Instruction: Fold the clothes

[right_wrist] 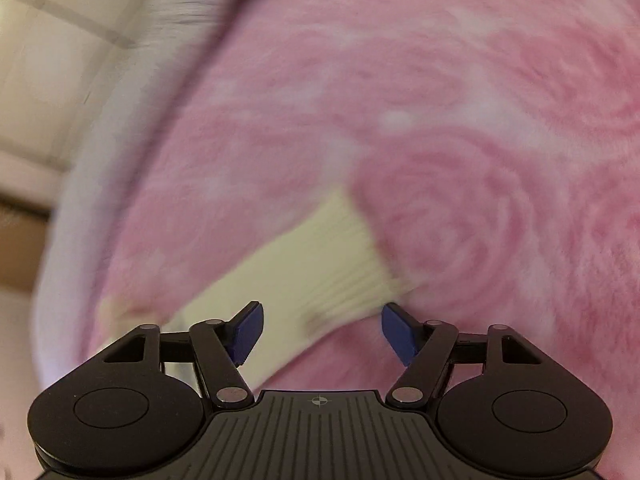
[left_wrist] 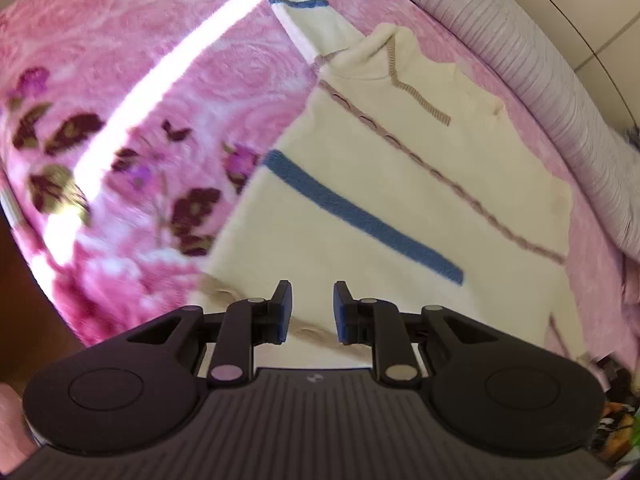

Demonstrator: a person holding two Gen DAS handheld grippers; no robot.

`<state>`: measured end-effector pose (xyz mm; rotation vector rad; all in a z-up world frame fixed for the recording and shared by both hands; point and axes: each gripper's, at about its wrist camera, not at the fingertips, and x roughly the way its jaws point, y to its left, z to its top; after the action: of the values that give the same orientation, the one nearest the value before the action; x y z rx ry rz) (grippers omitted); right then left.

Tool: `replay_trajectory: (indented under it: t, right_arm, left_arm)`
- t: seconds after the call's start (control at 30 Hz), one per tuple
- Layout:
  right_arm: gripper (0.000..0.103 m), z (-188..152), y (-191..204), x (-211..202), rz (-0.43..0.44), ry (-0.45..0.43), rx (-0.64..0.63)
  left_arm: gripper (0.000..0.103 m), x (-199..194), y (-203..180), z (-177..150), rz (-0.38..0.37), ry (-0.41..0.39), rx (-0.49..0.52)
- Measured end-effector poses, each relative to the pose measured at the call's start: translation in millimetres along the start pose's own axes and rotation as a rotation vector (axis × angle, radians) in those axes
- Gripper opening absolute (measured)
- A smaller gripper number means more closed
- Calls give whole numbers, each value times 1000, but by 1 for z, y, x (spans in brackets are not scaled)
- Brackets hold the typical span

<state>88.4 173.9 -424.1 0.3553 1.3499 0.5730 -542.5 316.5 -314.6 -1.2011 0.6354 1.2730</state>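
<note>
A cream knit sweater [left_wrist: 384, 184] with a blue stripe and a thin mauve line lies flat on a pink floral blanket [left_wrist: 132, 92]. One sleeve [left_wrist: 304, 8] stretches away at the top. My left gripper [left_wrist: 313, 312] is open and empty, just above the sweater's beige hem [left_wrist: 308, 330]. In the right wrist view, a cream ribbed sleeve cuff [right_wrist: 320, 256] lies on the blanket [right_wrist: 460, 120]. My right gripper [right_wrist: 322, 334] is open wide and empty, hovering just over the cuff.
A grey ribbed bed edge [left_wrist: 560, 92] runs along the right of the blanket, with tiled floor [left_wrist: 600, 8] beyond. It also shows at the left of the right wrist view [right_wrist: 100, 168]. A bright sunlight strip [left_wrist: 168, 76] crosses the blanket.
</note>
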Motion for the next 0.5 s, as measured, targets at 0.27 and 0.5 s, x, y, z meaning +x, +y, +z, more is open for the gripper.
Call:
replay_trajectory:
  t: [0.27, 0.5]
  right_arm:
    - [10, 80, 27, -43, -40, -272, -231]
    - [9, 196, 15, -100, -133, -402, -309]
  left_arm:
    - [17, 7, -24, 20, -10, -19, 20]
    - [17, 34, -69, 26, -60, 33, 114]
